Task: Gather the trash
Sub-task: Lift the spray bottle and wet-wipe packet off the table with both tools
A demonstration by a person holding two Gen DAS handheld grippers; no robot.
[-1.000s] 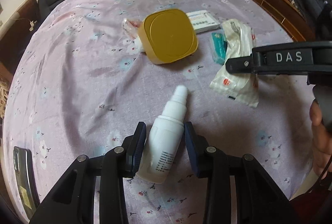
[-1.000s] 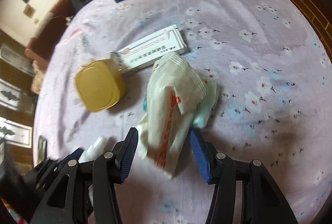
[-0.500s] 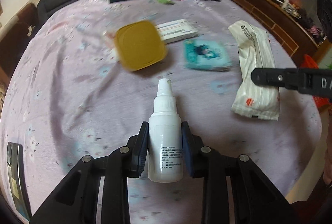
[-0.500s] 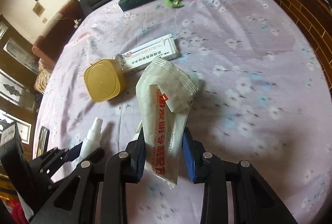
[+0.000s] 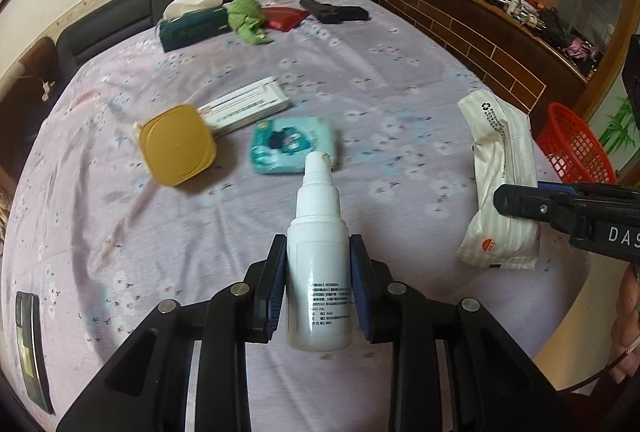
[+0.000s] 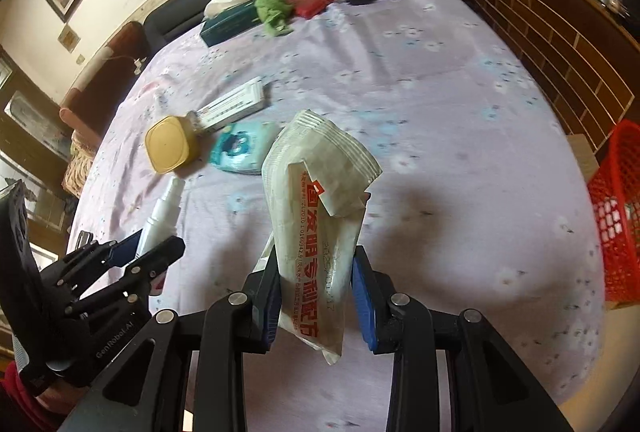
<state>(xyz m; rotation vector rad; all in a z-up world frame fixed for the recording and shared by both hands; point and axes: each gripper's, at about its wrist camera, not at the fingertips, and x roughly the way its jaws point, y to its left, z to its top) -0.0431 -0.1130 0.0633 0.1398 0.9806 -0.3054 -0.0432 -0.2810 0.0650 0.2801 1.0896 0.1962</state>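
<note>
My left gripper (image 5: 319, 288) is shut on a small white spray bottle (image 5: 318, 264), held upright above the lilac flowered tablecloth (image 5: 360, 104). In the right wrist view the same bottle (image 6: 160, 216) shows at lower left in that gripper (image 6: 150, 250). My right gripper (image 6: 316, 296) is shut on a crumpled white packet with red print (image 6: 316, 208), lifted off the cloth; the packet (image 5: 500, 184) also appears at the right of the left wrist view. On the table lie a teal tissue pack (image 5: 294, 144), a yellow square lid (image 5: 176, 144) and a white flat box (image 5: 248, 104).
A red mesh basket (image 6: 618, 212) stands off the table's right edge, also visible as the basket (image 5: 574, 148). At the far end lie a dark tissue box (image 5: 194, 26), green cloth (image 5: 248, 18), red pouch (image 5: 284, 18) and black object (image 5: 334, 12). A dark flat device (image 5: 30, 344) lies near left.
Both grippers closed on their items, the bottle and the packet, and lifted them off the cloth, pulling back and up. The teal tissue pack, once under the packet, now lies uncovered.
</note>
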